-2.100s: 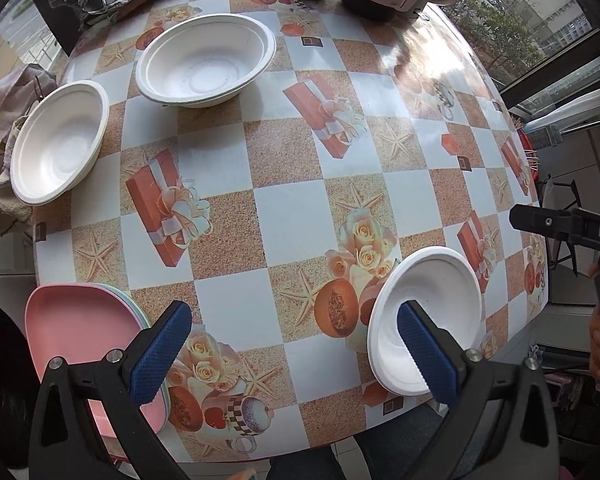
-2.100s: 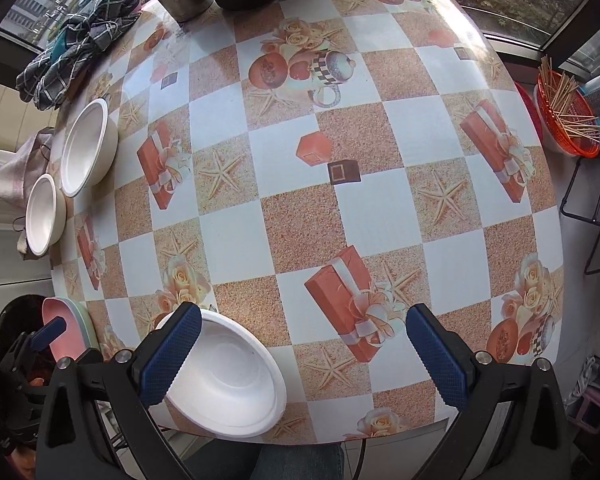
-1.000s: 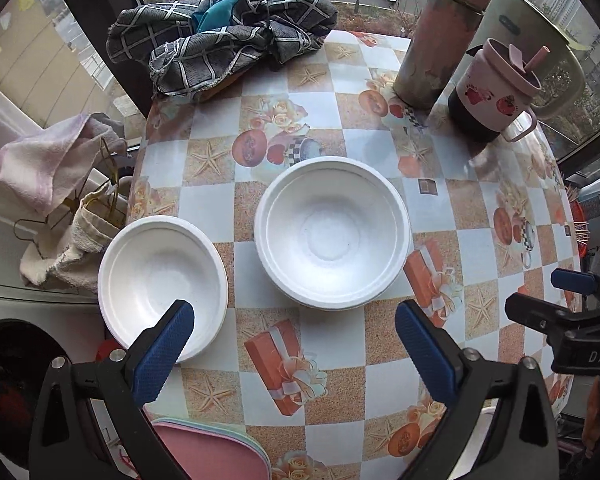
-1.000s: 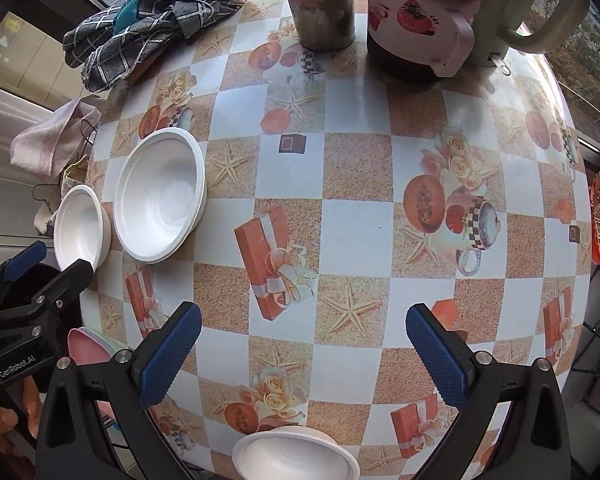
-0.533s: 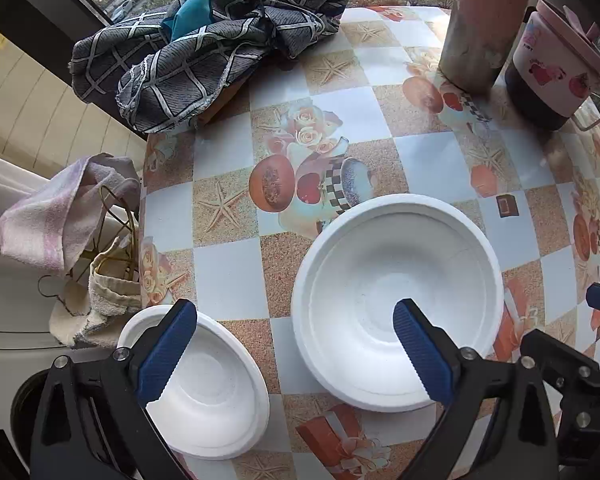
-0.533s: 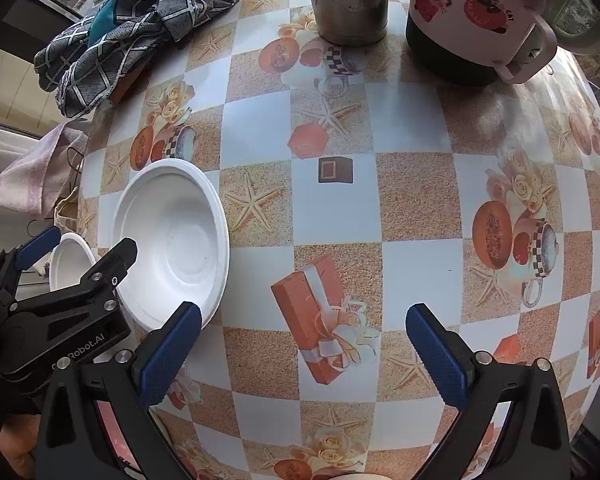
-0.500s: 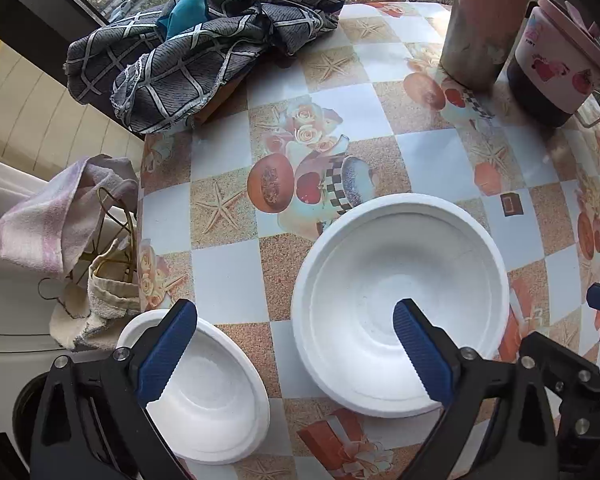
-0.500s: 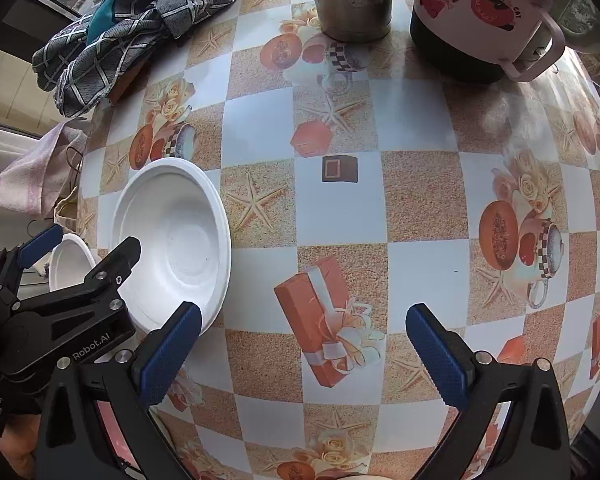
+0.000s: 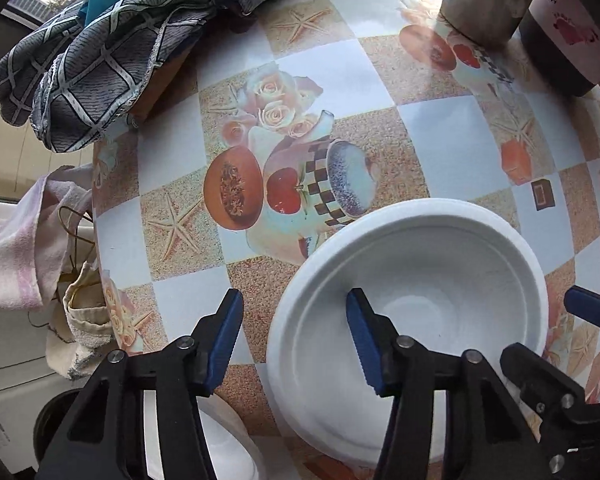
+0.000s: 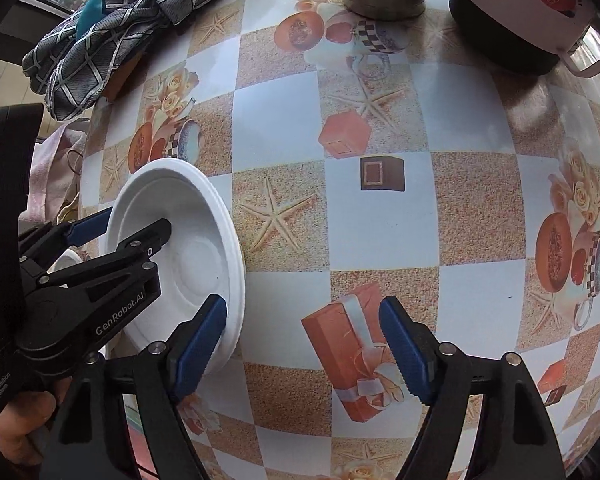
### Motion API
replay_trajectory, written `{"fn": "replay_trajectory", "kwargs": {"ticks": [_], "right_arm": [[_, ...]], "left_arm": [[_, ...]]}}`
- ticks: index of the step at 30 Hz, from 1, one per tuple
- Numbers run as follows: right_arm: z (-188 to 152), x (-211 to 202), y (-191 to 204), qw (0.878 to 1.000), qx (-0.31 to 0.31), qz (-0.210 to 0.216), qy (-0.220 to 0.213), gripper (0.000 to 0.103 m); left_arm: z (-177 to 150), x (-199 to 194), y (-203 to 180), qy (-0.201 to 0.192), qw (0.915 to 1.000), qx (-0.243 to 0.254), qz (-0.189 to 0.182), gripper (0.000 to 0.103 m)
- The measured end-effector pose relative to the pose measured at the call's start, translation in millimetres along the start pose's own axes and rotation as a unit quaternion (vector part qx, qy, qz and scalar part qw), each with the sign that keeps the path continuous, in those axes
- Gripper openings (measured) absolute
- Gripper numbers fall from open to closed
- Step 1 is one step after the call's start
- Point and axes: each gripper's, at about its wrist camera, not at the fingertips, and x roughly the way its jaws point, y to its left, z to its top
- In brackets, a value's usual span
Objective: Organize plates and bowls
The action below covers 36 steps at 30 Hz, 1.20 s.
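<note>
fingers (image 9: 360,344) of the left gripper (image 9: 292,340) stand apart, straddling the near-left rim of the large white bowl (image 9: 440,280): one blue pad sits inside the bowl's wall, the other hangs outside over the worktop (image 9: 340,80). half a second ago the pair was spread much wider, framing both bowls from above; since then they have narrowed and come down onto this rim. my reading is that a pinch on the rim is about to be made, not yet made, as a gap shows on both sides of the wall. the bowl looks like moulded foam or pulp, matte, with a stepped rim and a shallow round well. a smaller white bowl (image 9: 228,440) peeks out under the left finger at the worktop's edge. a checked grey cloth (image 9: 100,40) lies bunched at the far corner, a dull metal tumbler (image 9: 484,0) beyond.

from the right wrist view, the right gripper (image 10: 300,340) hangs with its fingers (image 10: 400,340) spread and nothing between them; they too have drawn in from their wider set of a moment ago. its left pad sits just beside the large bowl's near edge (image 10: 204,240), though i cannot tell whether it touches. the left gripper's black finger (image 10: 140,244) reaches into the bowl from the side. the worktop's glossy chequered oilcloth (image 10: 380,240) carries printed starfish and gift boxes. a pink mug (image 10: 520,12) stands well apart at the back.
</note>
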Motion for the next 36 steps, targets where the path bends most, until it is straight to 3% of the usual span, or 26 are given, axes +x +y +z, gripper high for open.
{"fn": "replay_trajectory", "kwargs": {"ticks": [3, 7, 12, 16, 19, 23, 36], "right_arm": [[0.9, 2.1, 0.8, 0.999, 0.000, 0.032, 0.007, 0.050], [1.1, 2.9, 2.2, 0.999, -0.008, 0.046, 0.017, 0.033], [-8.3, 7.9, -12.6, 0.998, 0.003, 0.057, 0.038, 0.032], [-29.0, 7.7, -19.3, 0.997, -0.026, 0.042, 0.057, 0.031], [-49.6, 6.8, -22.2, 0.996, -0.059, 0.008, 0.072, 0.031], [-76.0, 7.6, -37.8, 0.994, -0.067, -0.002, 0.092, 0.031], [-114.2, 8.3, -49.6, 0.994, -0.060, -0.021, 0.089, 0.031]], "left_arm": [[0.8, -3.9, -8.4, 0.006, 0.9999, 0.011, -0.006, 0.040], [-2.1, -5.3, -14.8, 0.016, 0.9997, 0.008, -0.016, 0.039], [-15.1, -12.4, -35.6, 0.010, 0.9993, 0.023, -0.027, 0.037], [-34.3, -22.0, -63.2, 0.011, 0.9975, 0.027, -0.065, 0.031], [-53.8, -29.2, -87.6, 0.003, 0.9973, 0.036, -0.064, 0.031], [-82.7, -38.1, -111.4, -0.002, 0.9961, 0.046, -0.075, 0.031], [-159.6, -43.9, -141.2, 0.012, 0.9953, -0.002, -0.096, 0.030]]}}
